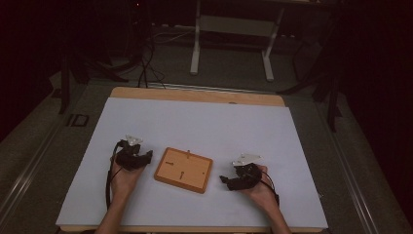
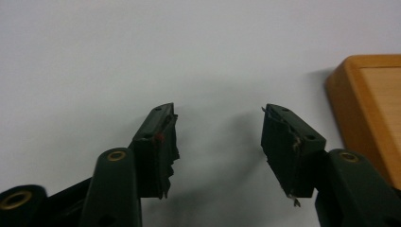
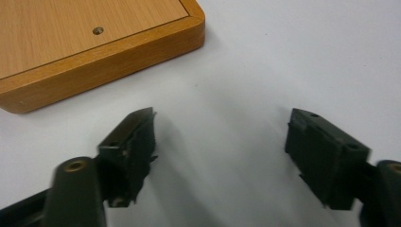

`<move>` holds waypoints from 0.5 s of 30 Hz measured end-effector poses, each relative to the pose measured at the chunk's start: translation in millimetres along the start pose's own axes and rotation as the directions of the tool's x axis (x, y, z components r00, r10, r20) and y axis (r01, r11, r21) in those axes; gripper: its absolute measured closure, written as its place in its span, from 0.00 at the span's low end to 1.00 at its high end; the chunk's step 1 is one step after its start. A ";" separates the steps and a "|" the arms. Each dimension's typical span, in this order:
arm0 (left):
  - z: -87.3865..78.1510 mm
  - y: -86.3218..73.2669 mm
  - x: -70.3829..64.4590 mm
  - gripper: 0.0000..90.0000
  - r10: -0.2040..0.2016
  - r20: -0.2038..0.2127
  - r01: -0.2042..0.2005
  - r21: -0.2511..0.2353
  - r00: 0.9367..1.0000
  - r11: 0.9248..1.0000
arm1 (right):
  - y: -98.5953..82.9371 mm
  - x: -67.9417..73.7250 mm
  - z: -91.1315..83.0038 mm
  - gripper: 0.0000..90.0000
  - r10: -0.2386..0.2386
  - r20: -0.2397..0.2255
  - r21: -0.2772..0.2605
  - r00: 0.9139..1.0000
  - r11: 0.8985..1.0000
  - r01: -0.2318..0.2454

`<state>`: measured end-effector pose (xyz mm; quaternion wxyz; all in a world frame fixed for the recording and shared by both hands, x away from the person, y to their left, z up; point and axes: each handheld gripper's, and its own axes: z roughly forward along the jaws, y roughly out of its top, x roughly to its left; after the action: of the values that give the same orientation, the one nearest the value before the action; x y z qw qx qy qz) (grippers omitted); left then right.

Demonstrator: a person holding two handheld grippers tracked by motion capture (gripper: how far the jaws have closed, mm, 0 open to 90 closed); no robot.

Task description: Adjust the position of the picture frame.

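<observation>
Item 1, your left gripper (image 1: 144, 157): rested on the white table (image 1: 204, 126) just left of the board, jaws spread wide and empty, worn pads (image 2: 161, 142) frayed at the edges.

Item 2, wooden board (image 1: 183, 169): lay flat between your two grippers, touching neither; a raised rim, a recessed face with short pegs and a small hole (image 3: 98, 30). It looked rigid, fairly light, smooth-finished and likely slippery; the rim edge (image 3: 113, 52) seemed your best purchase, pinched across its thickness.

Item 3, your right gripper (image 1: 227, 181): sat just right of the board, jaws likewise parted, holding nothing.
</observation>
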<state>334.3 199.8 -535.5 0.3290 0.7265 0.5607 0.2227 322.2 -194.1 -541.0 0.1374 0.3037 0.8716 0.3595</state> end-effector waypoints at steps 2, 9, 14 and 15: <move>-2.2 0.1 2.1 0.54 -0.006 0.029 0.006 -0.006 1.000 1.000 | -0.1 -1.3 -3.1 0.44 0.008 0.001 -0.016 1.000 1.000 -0.008; -7.3 0.2 -1.1 0.60 0.003 0.107 0.002 -0.046 0.994 0.999 | 6.3 -3.6 -14.2 0.61 0.022 0.006 -0.063 1.000 0.998 -0.021; -7.6 0.8 -5.6 0.61 0.029 0.104 -0.024 -0.047 0.994 0.999 | 12.3 -5.5 -14.8 0.64 0.041 -0.005 -0.082 0.999 0.996 -0.042; -7.5 1.0 -6.1 0.61 0.032 0.101 -0.028 -0.044 0.994 0.999 | 16.6 -6.0 -14.6 0.65 0.045 -0.005 -0.085 0.999 0.995 -0.045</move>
<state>328.2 195.4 -529.3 0.3691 0.7379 0.5275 0.2024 327.3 -196.6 -518.8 0.1409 0.3166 0.8487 0.3995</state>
